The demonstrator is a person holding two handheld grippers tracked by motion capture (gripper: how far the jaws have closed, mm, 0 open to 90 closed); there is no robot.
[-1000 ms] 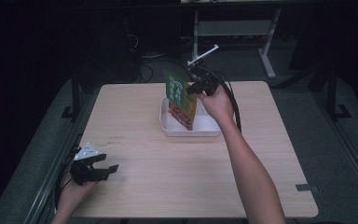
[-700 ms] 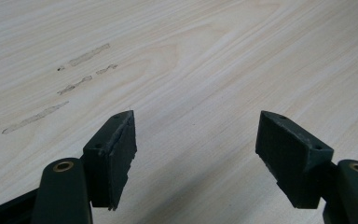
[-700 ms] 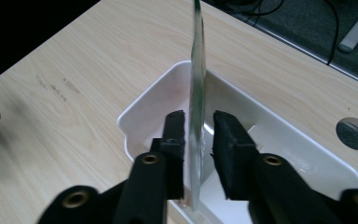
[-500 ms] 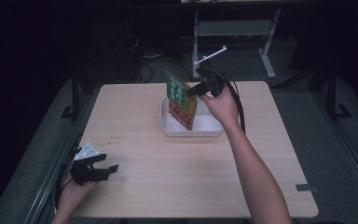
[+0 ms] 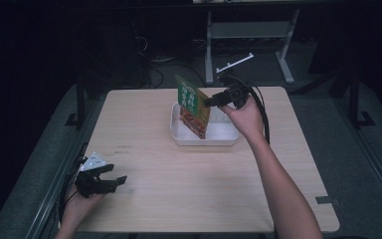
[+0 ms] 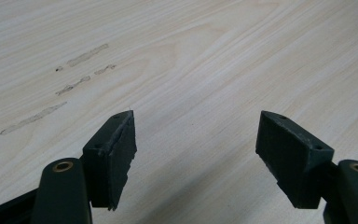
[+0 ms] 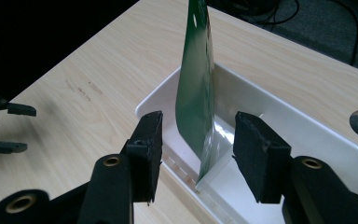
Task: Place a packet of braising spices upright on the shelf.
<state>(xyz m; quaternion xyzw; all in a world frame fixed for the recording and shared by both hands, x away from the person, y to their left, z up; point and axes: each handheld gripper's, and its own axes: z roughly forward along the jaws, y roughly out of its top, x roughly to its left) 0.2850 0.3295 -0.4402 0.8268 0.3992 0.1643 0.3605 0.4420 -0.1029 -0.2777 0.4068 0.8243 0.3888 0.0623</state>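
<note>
the left gripper [image 5: 110,180] sits at the desk's [image 5: 179,199] near left corner, held low over the wood by the person's left hand [image 5: 77,209], with its grey three-cornered plate on top. in the left gripper view its two black jaws are spread wide apart with only bare pale wood between them (a few faint grey smears mark the grain up to the left), and nothing is pinched.

further right, toward the desk's far edge and about midway across, a white tray [image 5: 179,137] rests flat on the wood. a green packet [image 5: 193,104] stands in the tray, leaning, its lower end down inside the tray and its top rising well above the rim; the face seen in the high view carries a reddish food picture below a green band.

just right of the packet, the right gripper [image 5: 210,102] is held by the person's right hand [image 5: 243,117] over the tray's far right part, jaws pointing at the packet's upper half. in the right gripper view the packet [image 7: 196,88] is seen edge-on between the two jaws, which are spread, with a gap on each side of it, so they are not pinching it. the tray [image 7: 307,135] lies beneath, and the left gripper [image 7: 2,126] shows small at the far left edge of that view.
</note>
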